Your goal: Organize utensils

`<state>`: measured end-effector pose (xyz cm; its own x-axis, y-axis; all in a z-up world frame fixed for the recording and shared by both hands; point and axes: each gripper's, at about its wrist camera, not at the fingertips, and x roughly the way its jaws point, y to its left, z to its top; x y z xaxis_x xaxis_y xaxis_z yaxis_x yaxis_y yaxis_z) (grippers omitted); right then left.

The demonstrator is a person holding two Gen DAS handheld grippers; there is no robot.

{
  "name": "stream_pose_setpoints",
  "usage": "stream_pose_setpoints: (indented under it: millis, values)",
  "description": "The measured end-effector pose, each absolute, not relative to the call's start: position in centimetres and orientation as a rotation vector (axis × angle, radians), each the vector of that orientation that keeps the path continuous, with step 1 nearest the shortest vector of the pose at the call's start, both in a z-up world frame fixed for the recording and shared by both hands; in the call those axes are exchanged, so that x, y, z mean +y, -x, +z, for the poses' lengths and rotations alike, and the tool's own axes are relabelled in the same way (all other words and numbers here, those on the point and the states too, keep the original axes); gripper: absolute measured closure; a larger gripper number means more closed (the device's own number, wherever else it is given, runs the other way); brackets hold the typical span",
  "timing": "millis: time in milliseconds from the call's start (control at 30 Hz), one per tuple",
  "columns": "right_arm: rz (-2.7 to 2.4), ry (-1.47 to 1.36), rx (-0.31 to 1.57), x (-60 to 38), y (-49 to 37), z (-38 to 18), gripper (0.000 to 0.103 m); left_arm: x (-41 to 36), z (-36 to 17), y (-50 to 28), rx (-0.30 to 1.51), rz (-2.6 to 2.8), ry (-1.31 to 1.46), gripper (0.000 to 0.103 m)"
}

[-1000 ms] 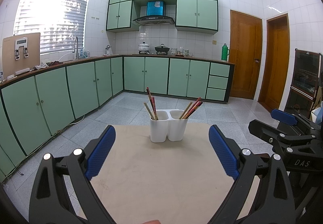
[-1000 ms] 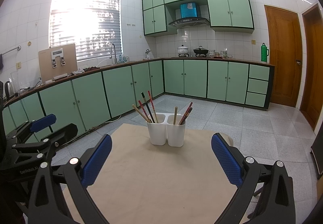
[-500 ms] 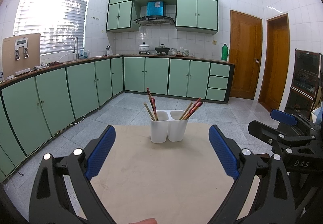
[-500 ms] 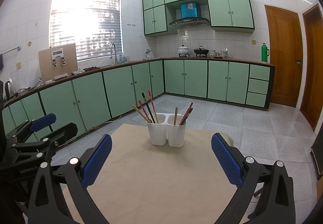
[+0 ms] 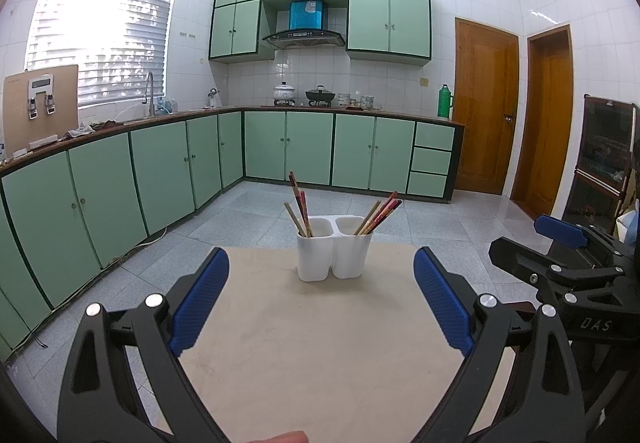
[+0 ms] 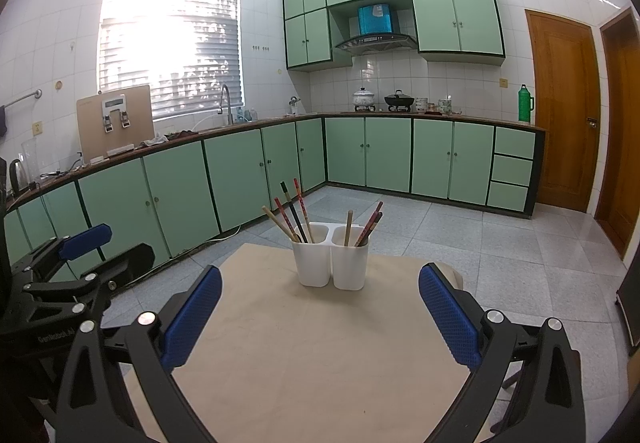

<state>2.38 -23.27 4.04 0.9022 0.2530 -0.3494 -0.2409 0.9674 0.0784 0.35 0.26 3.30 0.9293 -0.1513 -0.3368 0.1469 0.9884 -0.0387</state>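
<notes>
A white two-compartment utensil holder (image 5: pixel 333 253) stands at the far end of a beige table (image 5: pixel 320 355); it also shows in the right wrist view (image 6: pixel 330 261). Several chopsticks (image 5: pixel 299 209) lean in its left compartment and several more (image 5: pixel 380 212) in its right one. My left gripper (image 5: pixel 320 301) is open and empty, well short of the holder. My right gripper (image 6: pixel 320 313) is open and empty too, at about the same distance. The right gripper appears at the right edge of the left wrist view (image 5: pixel 560 263), and the left gripper at the left edge of the right wrist view (image 6: pixel 76 271).
Green kitchen cabinets (image 5: pixel 288 151) run along the far and left walls beyond a tiled floor (image 5: pixel 440 227). A dark cabinet (image 5: pixel 604 163) stands at the right. The table's far edge lies just behind the holder.
</notes>
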Motion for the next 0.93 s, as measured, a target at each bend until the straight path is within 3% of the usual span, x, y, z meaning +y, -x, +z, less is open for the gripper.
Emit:
stream_pose_setpoints:
  millis: [933]
  values:
    - [0.251,-0.036,0.386,-23.68,-2.92,3.08,0.006,0.06,3.41,-1.05,0.362,-0.149,0.035,0.012]
